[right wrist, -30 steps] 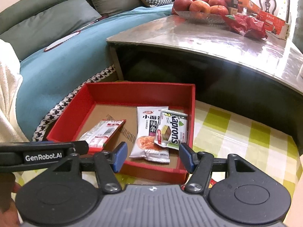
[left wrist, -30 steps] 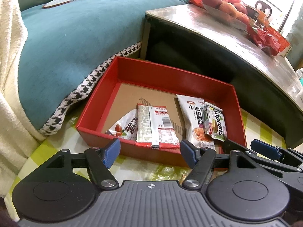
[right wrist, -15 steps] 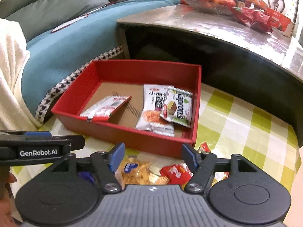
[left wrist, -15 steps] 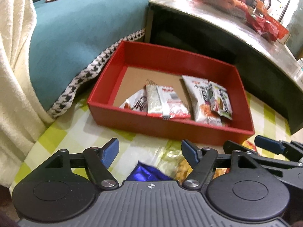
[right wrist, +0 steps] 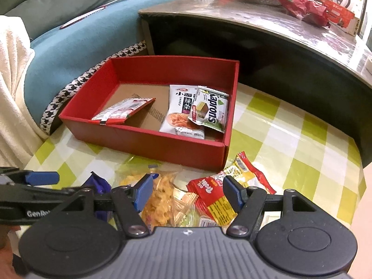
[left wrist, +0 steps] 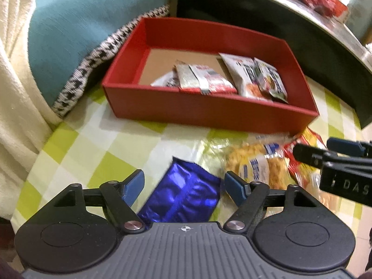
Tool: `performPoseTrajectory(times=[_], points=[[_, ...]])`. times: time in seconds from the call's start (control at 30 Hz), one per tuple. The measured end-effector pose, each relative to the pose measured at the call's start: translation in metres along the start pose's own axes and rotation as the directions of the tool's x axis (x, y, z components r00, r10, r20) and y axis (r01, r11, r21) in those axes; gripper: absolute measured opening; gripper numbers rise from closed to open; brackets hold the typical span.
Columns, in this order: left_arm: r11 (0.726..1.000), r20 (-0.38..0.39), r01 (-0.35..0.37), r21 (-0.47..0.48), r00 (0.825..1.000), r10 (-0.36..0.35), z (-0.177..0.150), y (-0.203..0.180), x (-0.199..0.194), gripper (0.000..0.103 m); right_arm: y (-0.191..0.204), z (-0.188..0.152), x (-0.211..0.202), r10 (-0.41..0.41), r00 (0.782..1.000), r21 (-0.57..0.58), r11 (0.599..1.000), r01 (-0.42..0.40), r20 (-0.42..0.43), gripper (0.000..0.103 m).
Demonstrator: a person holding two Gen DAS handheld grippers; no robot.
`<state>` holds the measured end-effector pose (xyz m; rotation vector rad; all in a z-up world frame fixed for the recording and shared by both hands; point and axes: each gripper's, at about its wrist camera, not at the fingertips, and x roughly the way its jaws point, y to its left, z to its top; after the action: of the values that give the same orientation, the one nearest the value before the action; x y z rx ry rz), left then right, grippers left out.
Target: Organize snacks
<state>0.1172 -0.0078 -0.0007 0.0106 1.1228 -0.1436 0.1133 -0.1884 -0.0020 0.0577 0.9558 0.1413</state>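
Risk: foil may slip or crumple | left gripper (left wrist: 183,187) jaws opening, blue packet (left wrist: 183,197) between, untouched | right gripper (right wrist: 187,191) apart, empty, over loose snacks | red box (right wrist: 148,139) beyond

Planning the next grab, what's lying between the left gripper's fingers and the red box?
In the left wrist view, a blue foil packet lies below the opening left gripper; beyond it, bare checked cloth up to the red box.

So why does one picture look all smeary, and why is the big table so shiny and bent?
Left wrist view: smeared, so the packets in the red box have unreadable print. Right wrist view: sharp, the green packet reads clearly. In it the grey table glares with light, and its edge curves because the lens bends straight lines.
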Motion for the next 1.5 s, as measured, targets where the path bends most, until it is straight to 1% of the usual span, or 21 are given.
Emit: performPoseTrajectory(times=[0.17, 0.3, 0.4, 0.53, 0.73, 0.77, 0.9, 1.0, 1.07, 1.13, 1.3, 1.4, 1.43, 1.47, 1.5], points=[[0.999, -0.033, 0.002, 0.042, 0.999, -0.001, -0.008, -0.005, 0.007, 0.083, -0.002, -0.011, -0.002, -0.002, 1.000, -0.002, 1.000, 0.002, -0.019, 0.069], [0.999, -0.037, 0.009, 0.043, 0.999, -0.008, -0.010, -0.005, 0.005, 0.083, -0.004, -0.015, -0.003, -0.005, 1.000, 0.006, 1.000, 0.005, -0.029, 0.069], [1.000, -0.029, 0.012, 0.027, 1.000, -0.011, -0.010, -0.001, 0.002, 0.084, -0.004, -0.016, -0.002, 0.005, 0.999, 0.016, 1.000, -0.005, -0.037, 0.069], [1.000, -0.028, 0.009, -0.010, 1.000, -0.009, -0.007, 0.009, -0.001, 0.085, 0.006, -0.016, 0.003, 0.020, 0.999, -0.007, 1.000, -0.020, -0.049, 0.069], [0.999, -0.031, 0.008, -0.045, 0.999, -0.009, -0.004, 0.021, -0.001, 0.085, 0.023, -0.011, 0.020, 0.045, 0.996, -0.029, 0.998, -0.047, -0.078, 0.070], [0.999, -0.034, 0.010, -0.048, 0.999, -0.011, -0.004, 0.023, 0.000, 0.085, 0.026, -0.010, 0.023, 0.051, 0.995, -0.030, 0.998, -0.053, -0.088, 0.073], [0.998, -0.044, -0.001, -0.070, 0.999, -0.002, -0.002, 0.032, 0.000, 0.085, 0.035, -0.010, 0.034, 0.071, 0.991, -0.038, 0.996, -0.076, -0.109, 0.076], [0.993, -0.031, 0.015, -0.117, 0.999, -0.019, 0.001, 0.044, -0.004, 0.085, 0.043, -0.009, 0.039, 0.098, 0.988, -0.035, 0.994, -0.103, -0.117, 0.078], [0.988, -0.022, 0.020, -0.151, 0.999, -0.023, 0.004, 0.053, -0.008, 0.086, 0.050, -0.009, 0.043, 0.095, 0.988, -0.046, 0.994, -0.101, -0.118, 0.081], [0.984, -0.018, 0.027, -0.175, 0.999, -0.031, 0.005, 0.058, -0.009, 0.086, 0.056, -0.010, 0.049, 0.092, 0.987, -0.058, 0.993, -0.100, -0.129, 0.082], [0.983, -0.030, 0.030, -0.179, 0.999, -0.036, 0.005, 0.059, -0.008, 0.086, 0.070, -0.014, 0.059, 0.086, 0.986, -0.086, 0.991, -0.099, -0.140, 0.086], [0.984, -0.031, 0.037, -0.177, 0.999, -0.043, 0.006, 0.059, -0.007, 0.086, 0.070, -0.015, 0.063, 0.085, 0.988, -0.079, 0.992, -0.096, -0.132, 0.087], [0.984, -0.031, 0.037, -0.176, 0.999, -0.044, 0.006, 0.059, -0.007, 0.086, 0.070, -0.016, 0.065, 0.085, 0.988, -0.078, 0.992, -0.096, -0.133, 0.090], [0.984, -0.032, 0.038, -0.177, 0.999, -0.044, 0.007, 0.059, -0.007, 0.086, 0.071, -0.016, 0.066, 0.085, 0.988, -0.080, 0.992, -0.096, -0.127, 0.097], [0.984, -0.033, 0.038, -0.176, 0.998, -0.045, 0.006, 0.059, -0.007, 0.086, 0.071, -0.018, 0.068, 0.068, 0.990, -0.086, 0.993, -0.079, -0.123, 0.102]])
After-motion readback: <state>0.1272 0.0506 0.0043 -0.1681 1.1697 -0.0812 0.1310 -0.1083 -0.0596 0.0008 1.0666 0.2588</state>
